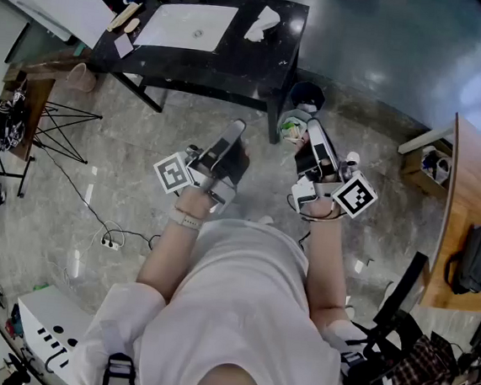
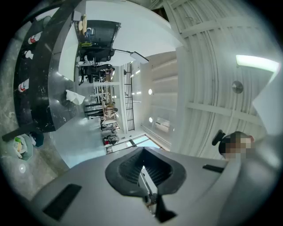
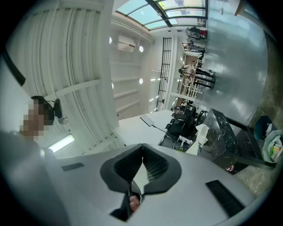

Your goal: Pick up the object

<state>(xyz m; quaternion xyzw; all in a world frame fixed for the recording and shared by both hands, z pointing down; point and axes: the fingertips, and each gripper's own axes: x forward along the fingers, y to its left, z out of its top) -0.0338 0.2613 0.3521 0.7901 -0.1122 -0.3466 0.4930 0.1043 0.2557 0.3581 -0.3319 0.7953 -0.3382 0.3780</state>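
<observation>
Head view looks steeply down; all three views share the black table [image 1: 274, 64].

No words, brands or numbers were legible; the left gripper's cube [image 1: 173, 173] and the right gripper's cube [image 1: 355, 195] bore only square marker patterns.

1. The left gripper [image 1: 236, 130] was held out in front of the person, jaws pressed together, nothing between them.
2. The right gripper [image 1: 314, 128] was near it, jaws together too.
</observation>
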